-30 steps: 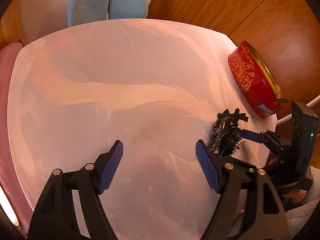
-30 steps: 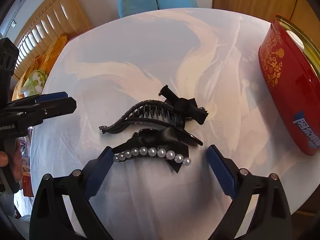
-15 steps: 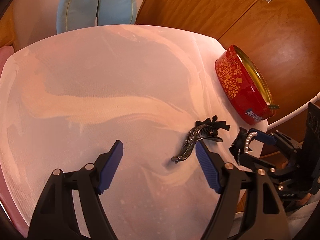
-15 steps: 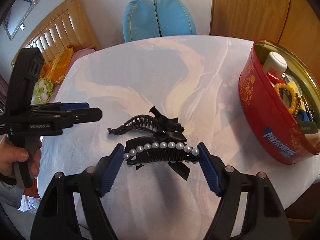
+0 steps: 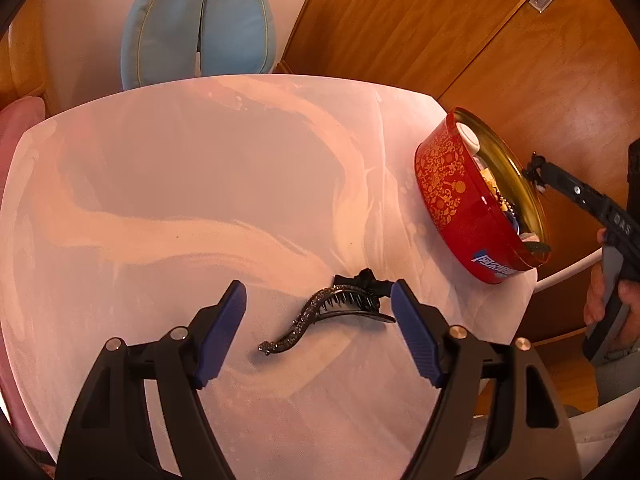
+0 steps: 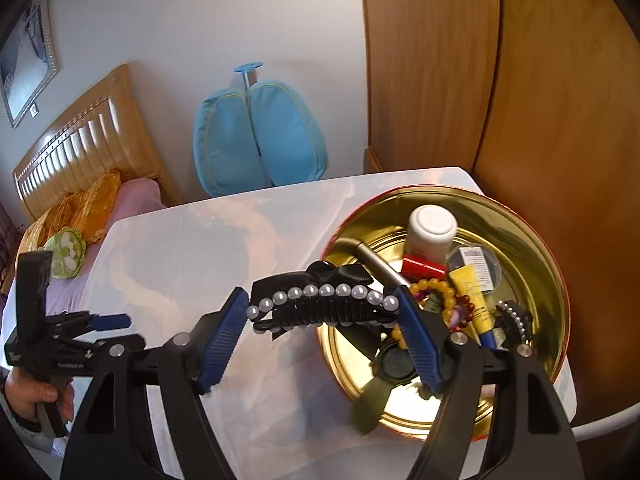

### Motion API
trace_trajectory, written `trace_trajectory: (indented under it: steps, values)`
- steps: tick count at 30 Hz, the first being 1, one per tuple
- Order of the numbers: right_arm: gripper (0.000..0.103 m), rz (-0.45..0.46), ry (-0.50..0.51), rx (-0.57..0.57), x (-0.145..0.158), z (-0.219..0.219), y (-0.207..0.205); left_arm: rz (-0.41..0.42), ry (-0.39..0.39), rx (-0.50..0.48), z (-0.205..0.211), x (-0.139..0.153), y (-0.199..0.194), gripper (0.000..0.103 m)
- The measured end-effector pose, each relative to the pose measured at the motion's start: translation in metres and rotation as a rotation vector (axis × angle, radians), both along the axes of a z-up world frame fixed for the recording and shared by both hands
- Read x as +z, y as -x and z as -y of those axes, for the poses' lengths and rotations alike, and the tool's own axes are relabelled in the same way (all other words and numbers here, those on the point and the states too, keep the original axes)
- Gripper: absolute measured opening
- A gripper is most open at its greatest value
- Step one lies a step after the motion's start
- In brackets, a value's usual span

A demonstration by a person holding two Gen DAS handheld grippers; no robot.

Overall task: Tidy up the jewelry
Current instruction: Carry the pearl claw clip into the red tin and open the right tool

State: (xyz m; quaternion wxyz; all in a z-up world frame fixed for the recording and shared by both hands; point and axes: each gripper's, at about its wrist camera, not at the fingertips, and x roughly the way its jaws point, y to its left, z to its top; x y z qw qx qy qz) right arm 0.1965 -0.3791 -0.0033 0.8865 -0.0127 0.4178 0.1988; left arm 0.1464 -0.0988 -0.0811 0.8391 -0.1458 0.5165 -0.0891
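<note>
So the right gripper [image 6: 322, 306] is clamped end to end on a black hair clip [image 6: 320, 300]: a row of white pearl beads runs along its top edge, there's a black ribbon bow on the back, and comb-like teeth hang underneath. It's up in the air, off the tablecloth, sitting right over the near-left rim of the tin [image 6: 558, 280]. Both blue pads [image 6: 224, 332] press on the clip's two ends.

The tin is round, red with a gold pattern outside and shiny gold inside, parked at the right edge of the table [image 5: 200, 200], close to the near right corner. Inside it's a jumble: a white jar, a small red tube, a yellow tube, an amber bead bracelet, another dark beaded clip and a round dark lid.

The left gripper [image 5: 318, 330] hangs over the near part of the table with its fingers spread wide, holding nothing. Between them, lying flat on the white cloth, is a second hair clip [image 5: 320, 316], a wavy dark one with sparkly stones along its spine, black teeth and a little black bow at the far end. Neither pad touches it.

A blue cushioned chair [image 6: 258, 140] stands just past the far edge of the table
</note>
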Motion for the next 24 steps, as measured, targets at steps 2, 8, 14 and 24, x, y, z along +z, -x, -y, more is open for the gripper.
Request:
trace_trajectory:
  steps: [2,8,14,24]
  values:
    - [0.075,-0.011,0.038,-0.026,-0.010,0.008,-0.019,0.001,-0.007,0.020,0.003,0.003,0.006,0.074]
    - [0.076,-0.162,0.134,-0.049,-0.049,0.018,-0.055,-0.007,-0.026,0.096,0.006,0.006,0.016,0.074]
    - [0.089,-0.181,0.164,-0.063,-0.059,0.020,-0.058,-0.024,-0.059,0.067,0.016,0.006,0.021,0.074]
    - [0.093,-0.118,0.177,-0.118,-0.033,0.038,-0.024,-0.001,-0.241,-0.244,0.060,-0.035,0.003,0.074]
